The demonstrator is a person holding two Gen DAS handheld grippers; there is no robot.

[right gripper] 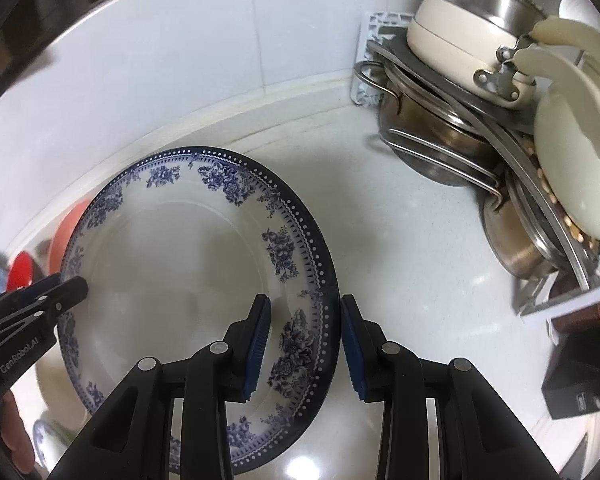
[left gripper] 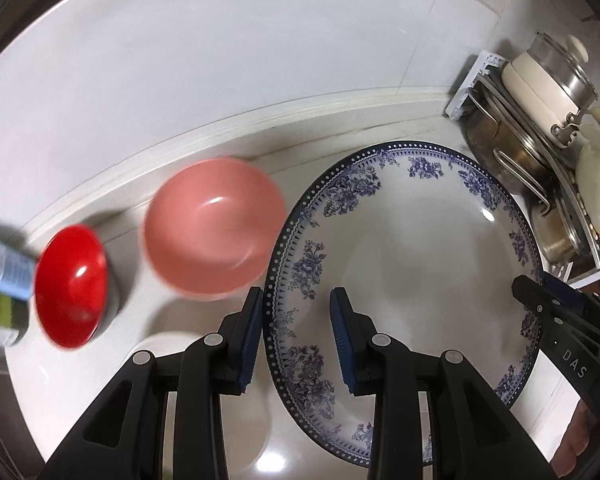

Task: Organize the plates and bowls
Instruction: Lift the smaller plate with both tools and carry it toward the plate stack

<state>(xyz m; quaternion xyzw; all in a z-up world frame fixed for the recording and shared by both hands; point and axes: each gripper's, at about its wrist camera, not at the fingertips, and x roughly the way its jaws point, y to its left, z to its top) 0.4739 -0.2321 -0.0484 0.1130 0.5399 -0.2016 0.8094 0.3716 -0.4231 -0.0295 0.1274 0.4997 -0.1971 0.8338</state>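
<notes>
While both grippers clasp opposite edges of a blue-and-white floral plate (left gripper: pixel 412 264), the dish hangs tilted above a white countertop (right gripper: pixel 400 240) in a tiled kitchen corner. The left gripper (left gripper: pixel 298 344) has its blue-padded fingers (left gripper: pixel 342 344) closed across the plate's left rim, one pad on the outer side and one on the face; the right gripper (right gripper: pixel 305 350) is clamped the same way across the right rim. Lettering reading "DAS" shows on the right gripper's black body in the left wrist view, and "GenRobot.AI" on the left gripper's body in the right wrist view. Left of the plate, a pink bowl (left gripper: pixel 216 228) and a smaller red bowl (left gripper: pixel 70 272) sit near the backsplash, both blurred. At the far right, a rack (right gripper: pixel 370 60) carries a cream pot with a glass lid (right gripper: pixel 460 20) atop steel pans (right gripper: pixel 440 140). A container (left gripper: pixel 4 264) at the left edge bears a label too blurred to read.
</notes>
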